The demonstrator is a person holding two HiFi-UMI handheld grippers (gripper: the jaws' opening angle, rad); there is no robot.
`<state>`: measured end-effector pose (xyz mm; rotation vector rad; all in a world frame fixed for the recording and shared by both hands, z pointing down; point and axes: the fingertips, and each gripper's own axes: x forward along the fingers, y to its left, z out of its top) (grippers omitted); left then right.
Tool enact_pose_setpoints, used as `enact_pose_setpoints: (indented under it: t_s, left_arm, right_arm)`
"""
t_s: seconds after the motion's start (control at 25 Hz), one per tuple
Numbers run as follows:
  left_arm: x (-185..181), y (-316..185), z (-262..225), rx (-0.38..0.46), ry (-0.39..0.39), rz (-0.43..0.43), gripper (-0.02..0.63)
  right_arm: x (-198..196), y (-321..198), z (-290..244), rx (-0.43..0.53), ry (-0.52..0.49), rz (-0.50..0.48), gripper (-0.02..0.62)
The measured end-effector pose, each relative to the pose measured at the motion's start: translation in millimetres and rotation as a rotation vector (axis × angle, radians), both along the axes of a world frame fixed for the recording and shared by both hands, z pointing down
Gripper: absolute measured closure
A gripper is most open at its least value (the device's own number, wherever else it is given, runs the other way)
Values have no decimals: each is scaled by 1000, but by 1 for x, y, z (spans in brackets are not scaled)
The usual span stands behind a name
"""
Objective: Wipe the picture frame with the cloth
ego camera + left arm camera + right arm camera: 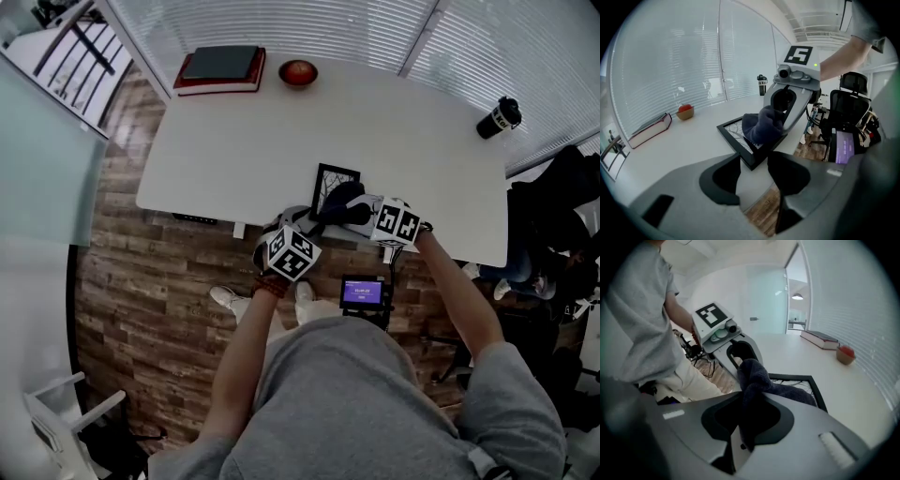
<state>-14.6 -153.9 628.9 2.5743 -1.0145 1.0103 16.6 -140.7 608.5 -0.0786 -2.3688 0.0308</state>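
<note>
A black picture frame (330,181) lies flat near the white table's front edge. Bunched on top of it is a dark cloth (343,201). In the left gripper view, the frame's (732,131) near corner sits pinched between the jaws of my left gripper (753,158). The cloth (761,125) rests on the frame beyond those jaws. My right gripper (752,404) is shut on the cloth (754,376), which runs up out of its jaws and drapes over the frame (812,383). The two grippers face each other across the frame.
At the back of the table (234,141) are stacked books (221,67) and a red bowl (298,72). A dark cup (498,118) stands at the far right. Below the table edge are a lit purple screen (365,292) and a wooden floor. An office chair (848,103) stands to the right.
</note>
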Motion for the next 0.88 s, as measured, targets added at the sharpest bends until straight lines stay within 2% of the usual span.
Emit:
enact_pose_setpoints:
  t_s: [0.32, 0.4, 0.56, 0.72, 0.8, 0.88]
  left_arm:
    - [0, -1, 1, -14, 2, 1, 419]
    - [0, -1, -1, -13, 1, 2, 419]
    - [1, -1, -1, -8, 1, 3, 419]
    - [3, 0, -1, 3, -1, 6, 419]
    - [2, 0, -1, 13, -3, 6, 419]
    - [1, 1, -2, 24, -3, 5, 420]
  right_arm:
    - [-3, 17, -6, 242, -24, -144, 537]
    - [-3, 23, -8, 225, -44, -164, 537]
    - [-3, 43, -19, 97, -92, -208, 535]
    - [-4, 31, -65, -39, -271, -111, 531]
    - [-2, -5, -92, -14, -357, -1, 528]
    - [2, -55, -109, 79, -371, 147, 528]
